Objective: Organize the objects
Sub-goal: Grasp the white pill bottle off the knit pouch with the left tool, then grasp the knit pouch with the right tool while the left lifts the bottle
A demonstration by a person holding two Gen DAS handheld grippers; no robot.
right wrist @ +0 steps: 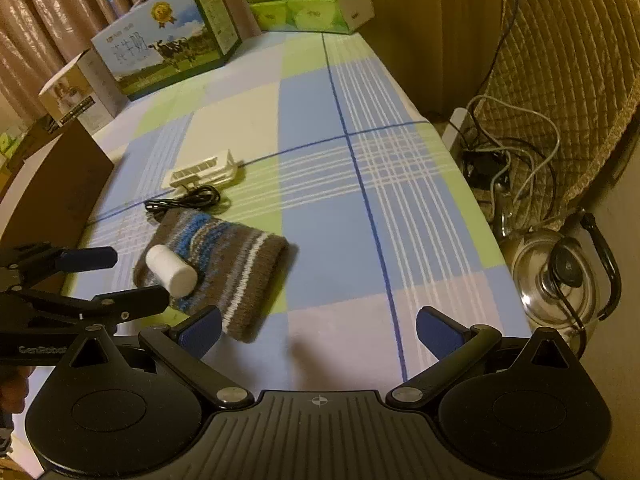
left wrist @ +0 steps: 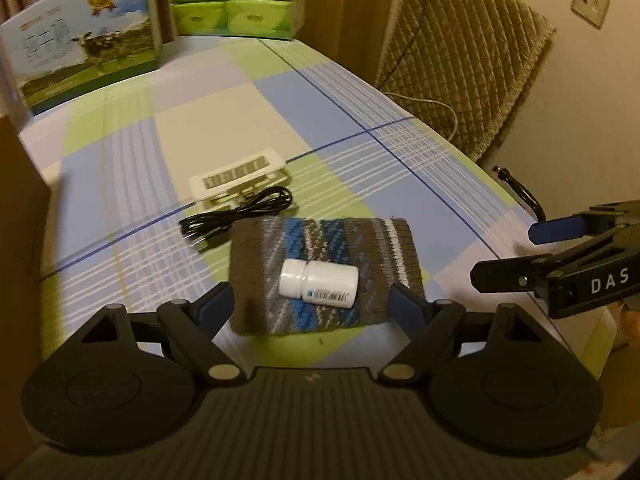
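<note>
Dim warm light is falling over a worktop (right wrist: pixel 320 216) wearing a blue, green and white checked cloth. Pleated curtains (right wrist: pixel 48 20) are hanging behind it, a quilted tan chair (left wrist: pixel 464 60) is standing alongside, and a steel kettle (right wrist: pixel 560 276) is sitting near tangled cables (right wrist: pixel 508 156).

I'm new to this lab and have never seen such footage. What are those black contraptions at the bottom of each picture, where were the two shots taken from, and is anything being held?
They are hand-held grippers, one in each of a person's hands, each carrying a wide-angle camera that looks along its two blue-padded fingers. One picture comes from the left gripper, the other from the right gripper; each also shows the other from the side. On the checked tablecloth lie a knitted cloth with a white bottle resting on it, a black cable and a white device. Boxes stand at the back. Both grippers are open and hold nothing; the left one's fingers flank the bottle.
</note>
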